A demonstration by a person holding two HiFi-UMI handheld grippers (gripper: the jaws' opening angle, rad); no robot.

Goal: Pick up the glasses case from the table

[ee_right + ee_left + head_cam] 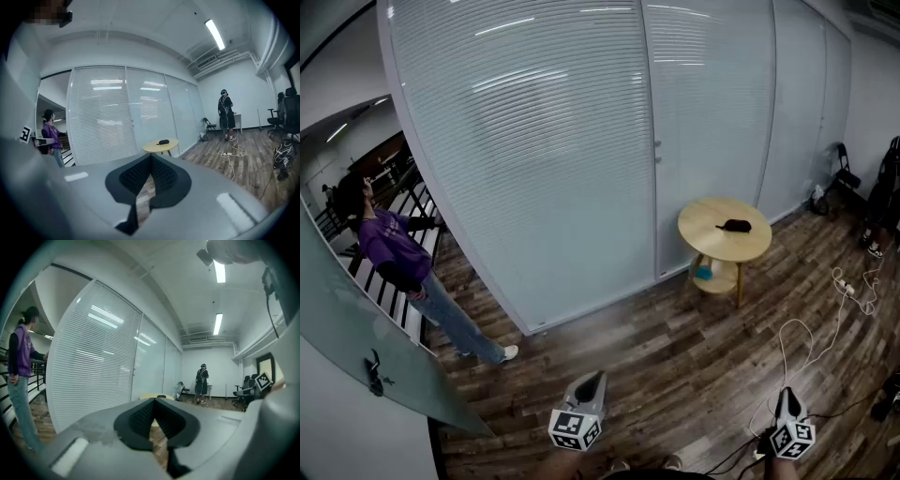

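Two tongs sit low in the head view, both pressed together and gripping nothing. The left tongs (596, 377) (154, 400) have their dark ribbed pads meeting at the tips, with only floor showing through the slit below them. The right tongs (786, 395) (151, 156) are closed the same way, tip to tip, and empty. Each carries its marker cube at the rear, and both point out over the wooden floor (675, 366), well apart from each other.

Far ahead of them, near the glass partition (544, 141) with its lowered blinds, stands a round wooden surface (703, 246) (152, 147). The glasses case (734, 225) (163, 141), small and dark, lies on top of it towards the far right side, untouched and well away from both tongs. On the lower shelf of that surface sits a blue object (704, 273), too small to tell what it is.

White cables (806, 337) loop across the floor at the right, leading to a power strip (847, 288) (228, 153). A folding chair (844, 173) (209, 125) stands by the far wall. A person in a purple top (394, 248) (21, 357) (49, 127) stands at the left by a railing, beyond the partition. Another person in dark clothes (202, 380) (226, 115) stands at the far end of the room.
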